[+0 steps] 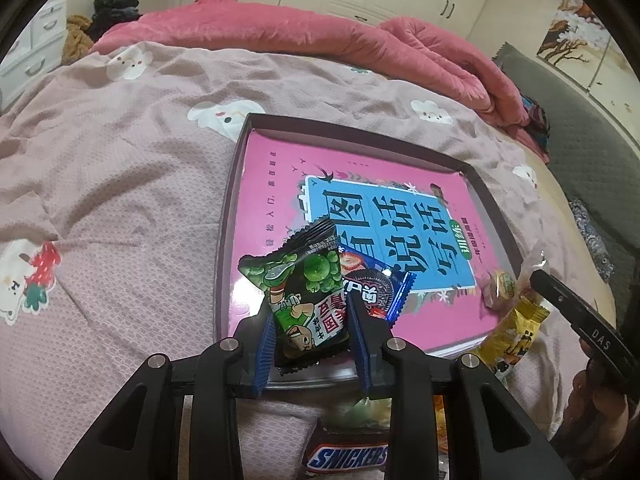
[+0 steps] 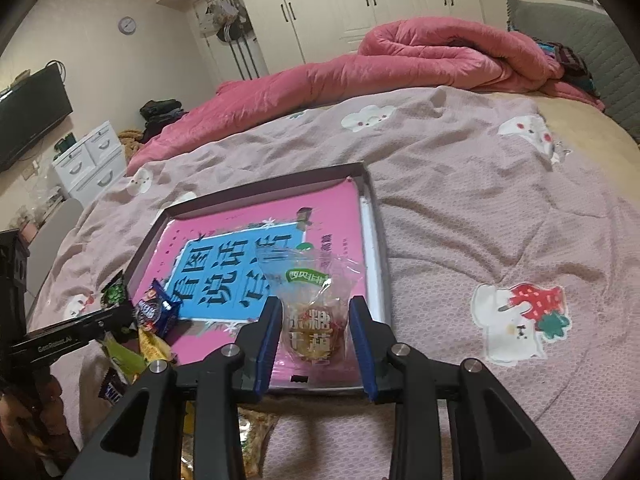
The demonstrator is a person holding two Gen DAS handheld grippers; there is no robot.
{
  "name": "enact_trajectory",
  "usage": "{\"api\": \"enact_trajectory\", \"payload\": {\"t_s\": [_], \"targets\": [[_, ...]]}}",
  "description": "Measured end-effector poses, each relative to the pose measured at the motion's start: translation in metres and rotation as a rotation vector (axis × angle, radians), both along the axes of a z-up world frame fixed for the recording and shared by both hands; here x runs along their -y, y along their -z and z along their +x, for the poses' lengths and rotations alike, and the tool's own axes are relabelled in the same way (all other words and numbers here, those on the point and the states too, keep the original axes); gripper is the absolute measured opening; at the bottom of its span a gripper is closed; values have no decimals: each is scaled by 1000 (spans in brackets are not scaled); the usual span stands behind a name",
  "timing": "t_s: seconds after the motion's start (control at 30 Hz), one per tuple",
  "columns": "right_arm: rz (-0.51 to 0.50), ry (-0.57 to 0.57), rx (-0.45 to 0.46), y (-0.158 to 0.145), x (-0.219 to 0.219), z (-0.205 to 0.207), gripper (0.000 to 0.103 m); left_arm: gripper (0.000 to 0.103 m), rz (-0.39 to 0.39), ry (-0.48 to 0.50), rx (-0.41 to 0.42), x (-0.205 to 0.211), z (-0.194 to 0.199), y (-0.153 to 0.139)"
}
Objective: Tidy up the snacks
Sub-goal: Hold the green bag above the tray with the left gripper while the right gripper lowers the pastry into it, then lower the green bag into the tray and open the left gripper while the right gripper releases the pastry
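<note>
- Snacks are split between a shallow dark tray [image 1: 496,200] on the bed and a loose heap on the bedspread [image 1: 120,184] at the tray's near edge.
- Left tongs [image 1: 312,344] are clamped on a green pea packet [image 1: 304,292], held over the tray's near left corner.
- Blue cookie packet [image 1: 374,284] lies just beside the pea packet, on the pink book [image 1: 280,168] that lines the tray.
- Right tongs [image 2: 316,340] are clamped on a clear candy bag [image 2: 314,300], held above the tray's near right part.
- Snickers bar [image 1: 348,458] and a yellow packet [image 1: 516,332] lie on the bedspread, outside the tray.
- Pink quilt [image 2: 420,56] is bunched along the far side of the bed.
</note>
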State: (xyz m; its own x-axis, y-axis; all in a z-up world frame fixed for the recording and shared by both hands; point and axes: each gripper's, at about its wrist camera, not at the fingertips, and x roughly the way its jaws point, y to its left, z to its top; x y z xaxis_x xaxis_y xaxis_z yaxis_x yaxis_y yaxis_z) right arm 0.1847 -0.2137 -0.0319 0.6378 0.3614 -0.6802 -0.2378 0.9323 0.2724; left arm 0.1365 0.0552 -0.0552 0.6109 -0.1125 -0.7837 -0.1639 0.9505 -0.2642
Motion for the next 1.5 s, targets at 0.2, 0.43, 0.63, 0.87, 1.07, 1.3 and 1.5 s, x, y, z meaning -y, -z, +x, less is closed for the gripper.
{"api": "enact_trajectory", "payload": {"t_s": [0.2, 0.43, 0.63, 0.87, 1.07, 1.3, 1.5], "targets": [[-11, 7, -13, 3, 1, 2, 42, 36, 1, -10, 0, -3, 0, 1], [-9, 17, -13, 2, 3, 0, 49, 36, -2, -13, -1, -4, 0, 1], [6, 32, -21, 2, 9, -2, 51, 38, -3, -14, -1, -5, -1, 0], [10, 20, -22, -1, 11, -12, 52, 46, 0, -23, 0, -9, -2, -2], [0, 12, -19, -2, 8, -13, 52, 49, 4, -24, 2, -9, -4, -4], [-13, -20, -13, 1, 0, -8, 52, 53, 2, -19, 18, -9, -7, -11], [-3, -54, -60, 12, -9, -2, 52, 57, -4, -22, 31, -11, -12, -17]]}}
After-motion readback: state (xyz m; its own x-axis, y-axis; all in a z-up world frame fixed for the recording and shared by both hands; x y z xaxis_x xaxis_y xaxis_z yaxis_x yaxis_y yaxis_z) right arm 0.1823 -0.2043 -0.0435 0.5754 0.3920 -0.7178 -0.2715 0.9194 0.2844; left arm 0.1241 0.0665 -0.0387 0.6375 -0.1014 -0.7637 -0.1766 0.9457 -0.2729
